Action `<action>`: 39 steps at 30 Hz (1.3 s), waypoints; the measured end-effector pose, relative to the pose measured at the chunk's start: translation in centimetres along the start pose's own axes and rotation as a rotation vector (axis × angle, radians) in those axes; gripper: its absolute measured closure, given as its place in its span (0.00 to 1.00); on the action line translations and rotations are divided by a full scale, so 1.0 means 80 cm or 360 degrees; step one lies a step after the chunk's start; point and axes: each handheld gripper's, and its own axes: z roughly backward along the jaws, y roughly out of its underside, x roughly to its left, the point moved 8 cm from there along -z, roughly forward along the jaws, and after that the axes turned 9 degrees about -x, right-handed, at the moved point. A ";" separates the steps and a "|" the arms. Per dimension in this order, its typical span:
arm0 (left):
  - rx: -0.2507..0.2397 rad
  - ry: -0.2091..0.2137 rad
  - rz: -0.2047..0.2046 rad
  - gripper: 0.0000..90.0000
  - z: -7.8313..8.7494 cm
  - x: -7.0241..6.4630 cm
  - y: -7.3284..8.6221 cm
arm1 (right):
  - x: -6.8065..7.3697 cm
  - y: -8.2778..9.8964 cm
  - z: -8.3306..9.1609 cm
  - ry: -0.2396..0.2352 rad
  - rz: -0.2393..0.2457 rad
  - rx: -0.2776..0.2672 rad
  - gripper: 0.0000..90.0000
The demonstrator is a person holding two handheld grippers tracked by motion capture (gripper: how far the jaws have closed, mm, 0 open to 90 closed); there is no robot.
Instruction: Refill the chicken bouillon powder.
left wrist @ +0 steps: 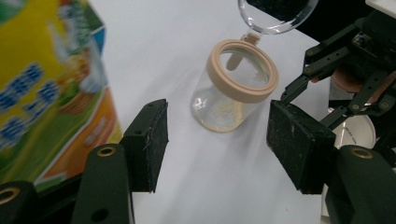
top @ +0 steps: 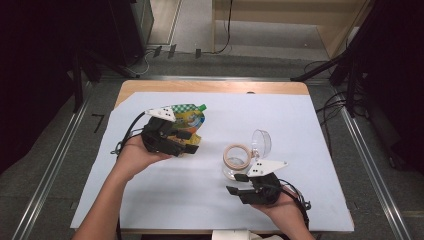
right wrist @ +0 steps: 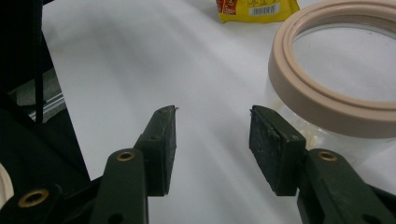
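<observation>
Across a worktop (top: 200,210) covered by a pale lilac sheet, a person is working with a hand-held gripper in each hand. Standing at the left-centre is a tall yellow, green and orange printed snack pouch (top: 192,120) with a green corner; the left gripper (top: 186,142) is hovering just in front of it, its black jaws spread and pinching nothing. In the left gripper view the pouch (left wrist: 51,93) is rising beside one jaw, apart from both pads. Right of centre is sitting a clear glass jar with a beige ring around its mouth (top: 237,159), its round clear lid (top: 261,142) hinged back and standing open behind it. The right gripper (top: 239,184) is waiting just beside the jar on the person's side, jaws likewise spread and empty; in its own view the jar (right wrist: 336,98) is looming off to one side of the gap. The work in hand appears to be taking hold of the pouch. Doing it well probably means squaring the left jaws to the pouch's flat faces, pinching low enough to keep it upright, and keeping the jar steady with its mouth unobstructed.
</observation>
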 end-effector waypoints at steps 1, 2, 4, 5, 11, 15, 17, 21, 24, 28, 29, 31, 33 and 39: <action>-0.0002 -0.0001 0.0010 0.44 0.004 0.002 0.001 | 0.000 -0.001 0.000 0.0000 0.0003 -0.0005 0.58; -0.0006 -0.0011 0.0009 0.44 0.008 0.005 0.002 | -0.001 -0.001 -0.001 0.0000 0.0008 -0.0013 0.58; -0.0003 -0.0029 0.0007 0.44 0.015 0.011 0.003 | -0.001 -0.001 -0.001 -0.0003 0.0006 -0.0011 0.58; -0.0005 -0.0040 0.0007 0.44 0.019 0.013 0.004 | -0.001 -0.001 -0.001 -0.0004 0.0007 -0.0006 0.58; -0.0026 -0.0082 0.0041 0.43 0.037 0.027 0.009 | 0.001 0.001 -0.005 -0.0010 0.0026 0.0008 0.59; -0.0008 -0.0119 0.0067 0.43 0.048 0.037 0.017 | 0.003 0.001 -0.006 -0.0017 0.0036 0.0019 0.59; -0.0001 -0.0124 0.0056 0.44 0.056 0.045 0.023 | 0.005 0.002 -0.007 -0.0021 0.0035 0.0025 0.59; -0.0012 -0.0142 0.0055 0.44 0.067 0.054 0.029 | 0.003 0.004 -0.008 -0.0014 0.0058 0.0032 0.59; -0.0029 -0.0164 0.0078 0.44 0.075 0.062 0.033 | 0.003 0.002 -0.007 -0.0015 0.0049 0.0021 0.59; -0.0033 -0.0208 0.0118 0.44 0.085 0.073 0.041 | 0.004 0.001 -0.008 -0.0028 0.0049 0.0010 0.59; -0.0038 -0.0220 0.0120 0.44 0.087 0.075 0.042 | 0.004 0.001 -0.008 -0.0030 0.0047 0.0010 0.59; -0.0052 -0.0230 0.0140 0.44 0.090 0.080 0.045 | 0.004 0.002 -0.008 -0.0030 0.0049 0.0013 0.59; -0.0052 -0.0237 0.0151 0.44 0.091 0.083 0.047 | 0.004 0.002 -0.009 -0.0031 0.0050 0.0013 0.59; -0.0026 -0.0298 0.0227 0.43 0.079 0.103 0.062 | 0.004 0.001 -0.009 -0.0031 0.0051 0.0007 0.59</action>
